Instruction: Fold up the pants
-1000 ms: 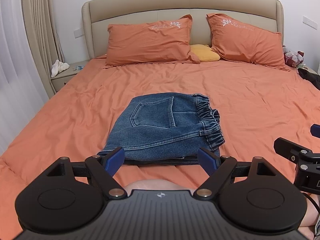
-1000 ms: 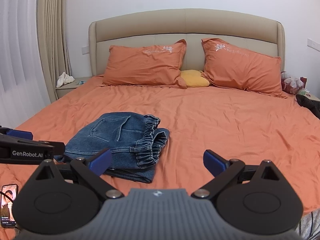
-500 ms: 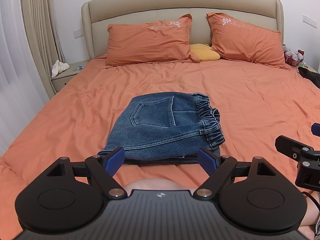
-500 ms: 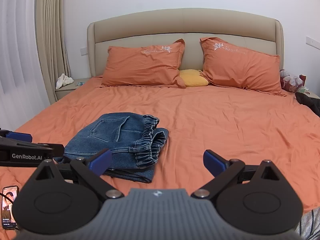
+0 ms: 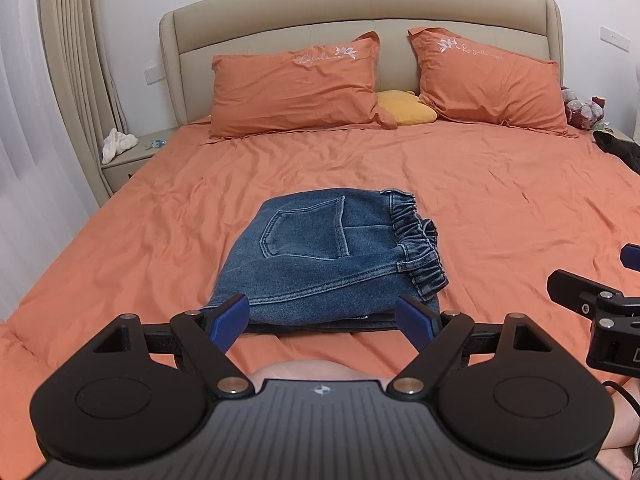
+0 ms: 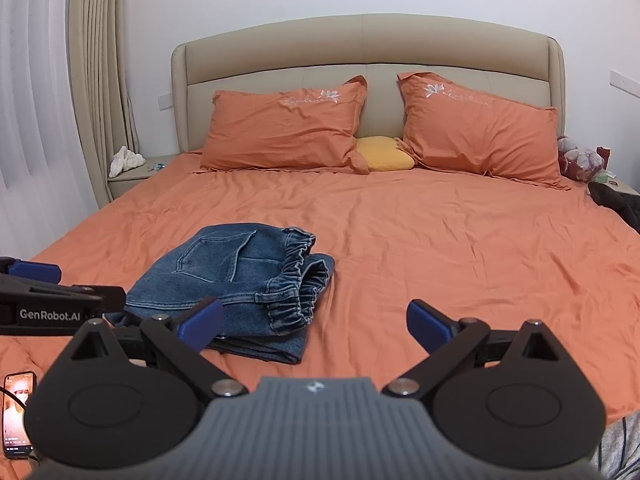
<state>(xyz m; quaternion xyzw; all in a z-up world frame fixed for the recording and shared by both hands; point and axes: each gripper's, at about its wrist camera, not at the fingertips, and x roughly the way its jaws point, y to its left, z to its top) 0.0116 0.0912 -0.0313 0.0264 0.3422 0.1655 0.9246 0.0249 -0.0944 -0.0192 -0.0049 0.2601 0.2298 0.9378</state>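
The blue denim pants [image 5: 324,256] lie folded into a compact stack on the orange bed [image 5: 500,216], back pocket up, elastic waistband to the right. They also show in the right wrist view [image 6: 244,280]. My left gripper [image 5: 324,320] is open and empty, held just short of the stack's near edge. My right gripper [image 6: 314,322] is open and empty, to the right of the stack above bare sheet. It shows at the right edge of the left wrist view [image 5: 600,304]; the left gripper's side shows at the left edge of the right wrist view [image 6: 60,300].
Two orange pillows [image 5: 296,88] and a yellow cushion [image 5: 404,108] lie against the beige headboard [image 5: 360,8]. A nightstand [image 5: 132,156] with a white cloth stands at the left. A phone [image 6: 16,416] lies at the bed's near left. Dark clothing [image 6: 616,204] lies at the right edge.
Both grippers have drifted only slightly. The pants have not moved.
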